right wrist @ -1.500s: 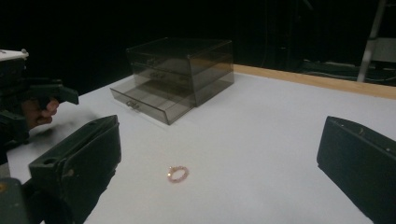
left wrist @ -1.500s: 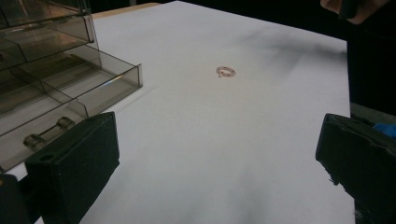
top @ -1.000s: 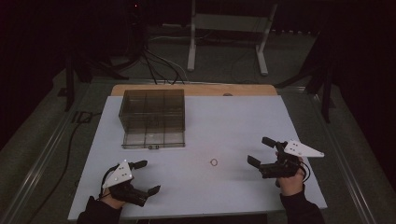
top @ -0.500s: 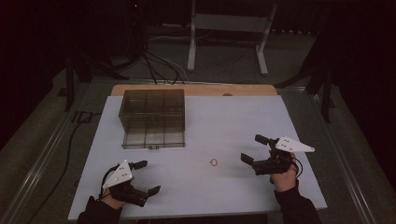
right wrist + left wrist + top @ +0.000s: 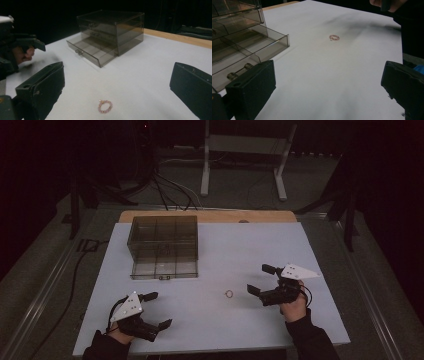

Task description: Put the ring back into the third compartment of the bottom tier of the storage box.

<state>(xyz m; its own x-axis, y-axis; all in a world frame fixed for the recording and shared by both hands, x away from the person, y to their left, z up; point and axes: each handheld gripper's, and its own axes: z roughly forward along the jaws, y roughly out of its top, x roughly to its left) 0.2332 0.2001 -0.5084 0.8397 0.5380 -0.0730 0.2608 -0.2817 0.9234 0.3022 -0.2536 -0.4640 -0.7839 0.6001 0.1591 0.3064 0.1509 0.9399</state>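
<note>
Your left gripper [image 5: 157, 310] sits at the near edge, jaws spread, empty. Your right gripper [image 5: 261, 280], jaws wide too, is near the bead ring [image 5: 229, 293], bare table [image 5: 240, 245] between. Farther back: the clear drawer box [image 5: 163, 246], bottom drawer pulled out.

Each hand holds a black two-jaw gripper. The left gripper [image 5: 154, 311] carries a light grey three-cornered plate on top, marked with small dark dots; the right gripper [image 5: 262, 279] has the same plate behind its fingers [image 5: 254, 290]. The fingers are blocky, matt black pads with squared ends; in the right gripper view the left pad [image 5: 41, 86] has a small round hole near its tip and scuffed edges. Both sleeves are black. A thin dark cable loops beside the right hand [image 5: 294, 302].
</note>
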